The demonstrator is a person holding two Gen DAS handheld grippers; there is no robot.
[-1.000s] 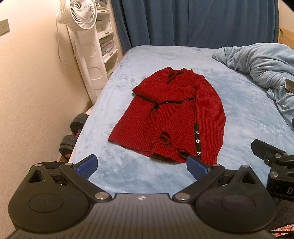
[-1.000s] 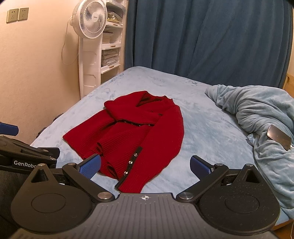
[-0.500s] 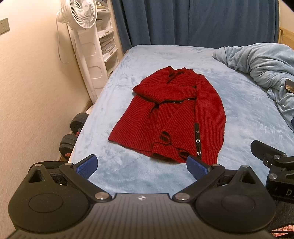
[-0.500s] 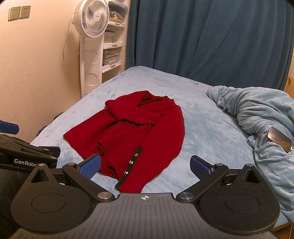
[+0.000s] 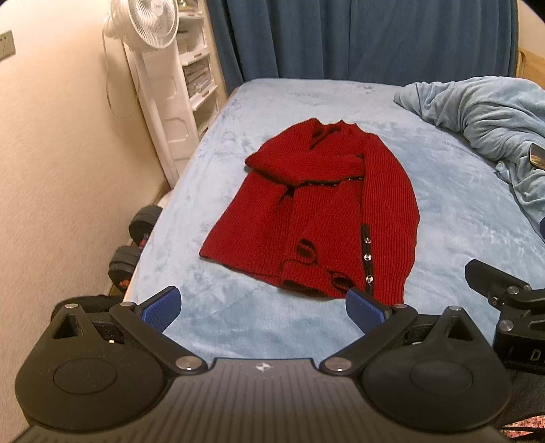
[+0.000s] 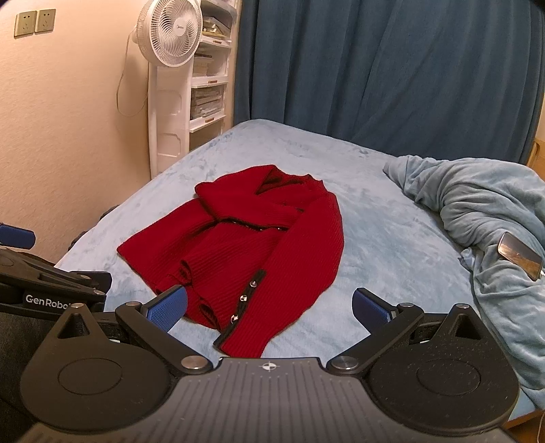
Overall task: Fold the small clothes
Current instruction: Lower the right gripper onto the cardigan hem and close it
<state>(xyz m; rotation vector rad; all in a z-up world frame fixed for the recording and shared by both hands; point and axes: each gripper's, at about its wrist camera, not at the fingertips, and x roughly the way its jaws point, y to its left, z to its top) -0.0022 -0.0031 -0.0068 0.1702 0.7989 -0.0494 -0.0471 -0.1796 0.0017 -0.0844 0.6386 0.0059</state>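
On bed [image 5: 279,327], red cardigan [image 5: 316,218] hem beyond wide left gripper [image 5: 262,308], wide right gripper [image 6: 269,306]

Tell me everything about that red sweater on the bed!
The red cardigan is chunky ribbed knit with a black-edged strip of shiny buttons. It lies flat on the light blue bedsheet, collar toward the curtain, sleeves folded across its front. Nothing else touches it; both grippers' jaws are open and short of its hem.

Home bedroom. Bed [image 6: 391,211] with pale blue fleece cover, rumpled blanket [image 6: 477,204] at side; dark blue curtain [image 6: 391,68] behind; white pedestal fan [image 6: 170,30], drawer shelving [image 6: 209,85], dumbbells [image 5: 136,245] on floor, wall sockets [image 6: 34,23].
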